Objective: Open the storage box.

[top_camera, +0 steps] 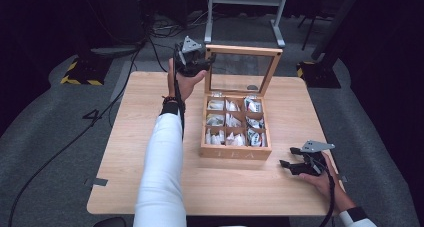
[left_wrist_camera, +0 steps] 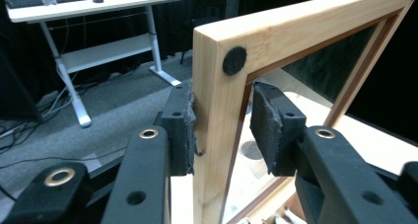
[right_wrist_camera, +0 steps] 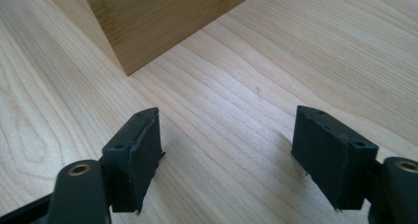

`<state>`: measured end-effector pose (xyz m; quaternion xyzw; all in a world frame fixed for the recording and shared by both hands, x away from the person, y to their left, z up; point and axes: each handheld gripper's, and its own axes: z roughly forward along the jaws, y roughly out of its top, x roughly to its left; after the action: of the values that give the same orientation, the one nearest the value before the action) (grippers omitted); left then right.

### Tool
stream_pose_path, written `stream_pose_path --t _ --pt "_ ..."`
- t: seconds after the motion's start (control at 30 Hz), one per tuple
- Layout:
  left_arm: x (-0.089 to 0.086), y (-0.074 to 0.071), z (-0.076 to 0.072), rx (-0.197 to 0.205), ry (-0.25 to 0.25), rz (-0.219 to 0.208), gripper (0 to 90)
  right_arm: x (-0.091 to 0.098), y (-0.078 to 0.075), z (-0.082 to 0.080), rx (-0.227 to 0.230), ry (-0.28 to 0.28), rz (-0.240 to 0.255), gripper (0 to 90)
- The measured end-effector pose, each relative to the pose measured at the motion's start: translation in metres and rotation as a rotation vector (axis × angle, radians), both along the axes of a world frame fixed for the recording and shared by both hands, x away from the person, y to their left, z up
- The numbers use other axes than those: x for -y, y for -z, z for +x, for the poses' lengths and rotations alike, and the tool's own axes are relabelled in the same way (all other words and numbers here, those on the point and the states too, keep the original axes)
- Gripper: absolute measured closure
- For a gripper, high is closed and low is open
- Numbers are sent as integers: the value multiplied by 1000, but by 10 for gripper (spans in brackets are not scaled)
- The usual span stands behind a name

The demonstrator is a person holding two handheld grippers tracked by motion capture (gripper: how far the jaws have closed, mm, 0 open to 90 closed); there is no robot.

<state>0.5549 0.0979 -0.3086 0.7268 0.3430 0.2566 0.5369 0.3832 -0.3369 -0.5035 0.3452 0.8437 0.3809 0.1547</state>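
The left gripper point(left_wrist_camera: 222, 130) is clamped on the left frame of the lid point(left_wrist_camera: 217, 86), which stands upright over the box point(top_camera: 235, 152) mid-tabletop. Grip firmly and swing slowly. The right gripper point(right_wrist_camera: 226, 160) rests apart, near the right edge.

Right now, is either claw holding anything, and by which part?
The left claw grips the tea box's open lid by the side rail of its wooden frame, near the top corner. The right claw holds nothing.

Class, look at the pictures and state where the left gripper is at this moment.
In the high view the left gripper is at the far left of the wooden tea box, its fingers clamped on the left edge of the raised glass lid.
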Motion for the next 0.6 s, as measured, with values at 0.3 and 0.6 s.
stream_pose_path --t 0.3,0.6 --pt "1 1 19 -20 -27 -11 642 0 0 0 -3 1 7 272" --pt "3 2 31 -34 -51 -2 648 0 0 1 -5 -1 8 271"
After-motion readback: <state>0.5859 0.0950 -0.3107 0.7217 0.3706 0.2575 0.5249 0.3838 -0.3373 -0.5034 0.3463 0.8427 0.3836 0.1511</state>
